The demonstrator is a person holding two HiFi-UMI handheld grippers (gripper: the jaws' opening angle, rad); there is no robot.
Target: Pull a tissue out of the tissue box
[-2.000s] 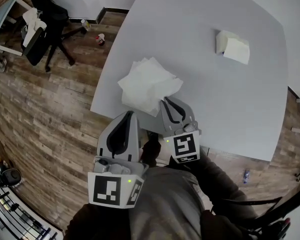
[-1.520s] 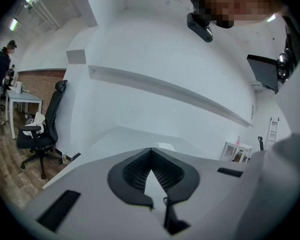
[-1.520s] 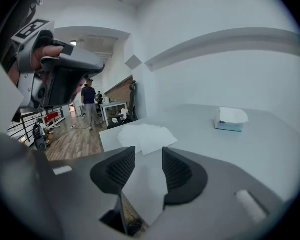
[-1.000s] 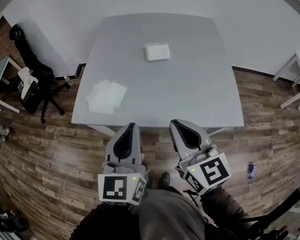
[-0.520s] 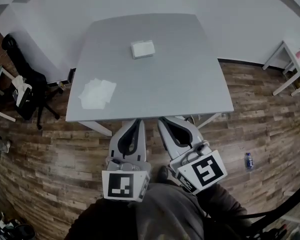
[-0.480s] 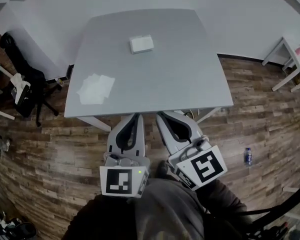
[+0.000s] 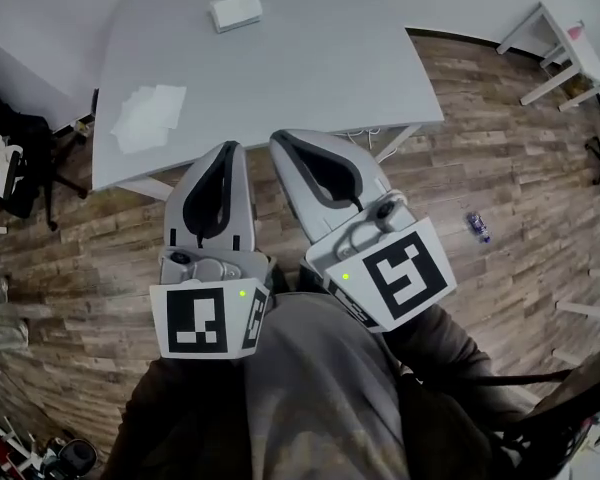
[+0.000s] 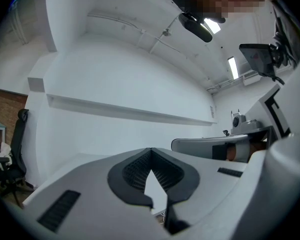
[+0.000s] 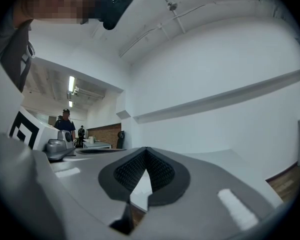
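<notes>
Wood-plank flooring (image 7: pixel 510 158) spreads under a grey table (image 7: pixel 310 58) that fills the top of the head view. Below the table's near edge the left gripper (image 7: pixel 232 148) and the right gripper (image 7: pixel 280 138) are held side by side, just apart, both pointing toward 12 o'clock. In the left gripper view the left gripper (image 8: pixel 150 150) has its jaws closed tip to tip, with nothing between the ribbed pads. The right gripper view shows the same for the right gripper (image 9: pixel 146 149): jaws together and empty. Neither tool touches the table.

Outward from the tips, a small pile of loose tissues (image 7: pixel 148 116) lies on the table at about 10 o'clock, near its left edge. The tissue box (image 7: pixel 235 10) sits farther up the table at 12 o'clock, well apart from both grippers. A small bottle (image 7: pixel 477 225) lies on the floor at 4 o'clock, a dark office chair (image 7: pixel 5 168) stands at 9 o'clock, and a white side table (image 7: pixel 560 38) is at 2 o'clock.
</notes>
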